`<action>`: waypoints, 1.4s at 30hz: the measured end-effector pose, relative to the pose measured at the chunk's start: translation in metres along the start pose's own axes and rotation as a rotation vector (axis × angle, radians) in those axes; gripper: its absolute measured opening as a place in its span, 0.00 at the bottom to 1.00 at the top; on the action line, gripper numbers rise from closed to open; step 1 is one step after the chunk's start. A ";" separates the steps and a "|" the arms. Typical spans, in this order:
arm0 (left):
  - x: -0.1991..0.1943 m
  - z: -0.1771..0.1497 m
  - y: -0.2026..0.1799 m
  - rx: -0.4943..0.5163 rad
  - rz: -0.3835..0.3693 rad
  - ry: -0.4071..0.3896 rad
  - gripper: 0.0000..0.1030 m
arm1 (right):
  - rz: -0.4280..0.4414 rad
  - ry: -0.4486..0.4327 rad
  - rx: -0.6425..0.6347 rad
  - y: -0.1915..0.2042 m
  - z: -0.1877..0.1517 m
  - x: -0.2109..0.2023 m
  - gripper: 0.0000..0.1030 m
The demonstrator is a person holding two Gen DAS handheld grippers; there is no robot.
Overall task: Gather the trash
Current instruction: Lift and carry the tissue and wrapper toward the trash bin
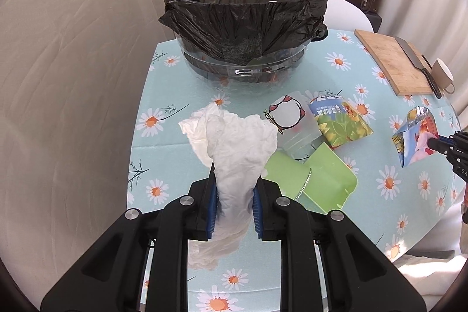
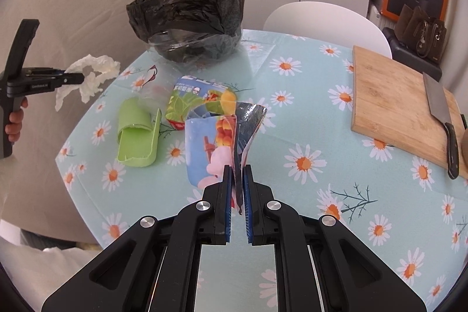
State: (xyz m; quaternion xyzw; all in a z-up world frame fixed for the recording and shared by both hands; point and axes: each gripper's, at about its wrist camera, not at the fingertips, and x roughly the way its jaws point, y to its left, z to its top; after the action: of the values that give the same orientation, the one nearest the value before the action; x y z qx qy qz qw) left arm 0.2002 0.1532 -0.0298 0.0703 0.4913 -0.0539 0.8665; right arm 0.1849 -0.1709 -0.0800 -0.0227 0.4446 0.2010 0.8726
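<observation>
With the left gripper [image 1: 234, 201] pinching a crumpled tissue [image 1: 234, 142] and the right gripper [image 2: 237, 189] clamped on a snack wrapper [image 2: 219, 136], both should clear the lined bin [image 1: 244, 19] rim ahead before letting go.

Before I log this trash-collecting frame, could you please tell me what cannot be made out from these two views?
- Bin inside: in both views the black liner hides any contents.
- Mug: cut by the left wrist view's edge; barely a sliver in the right.
- Clear cup: partly behind the tissue in the left wrist view; faint in the right.
- Carton lettering: too small.
</observation>
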 end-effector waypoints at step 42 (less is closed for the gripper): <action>-0.134 0.074 0.022 -0.033 0.094 -0.307 0.20 | -0.075 -0.243 -0.234 0.047 0.137 -0.079 0.07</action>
State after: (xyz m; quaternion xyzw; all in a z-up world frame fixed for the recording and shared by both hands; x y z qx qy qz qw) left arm 0.1980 0.1655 0.1243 0.0702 0.3502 -0.0153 0.9339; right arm 0.2316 -0.1242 0.0709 -0.1160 0.3083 0.2201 0.9182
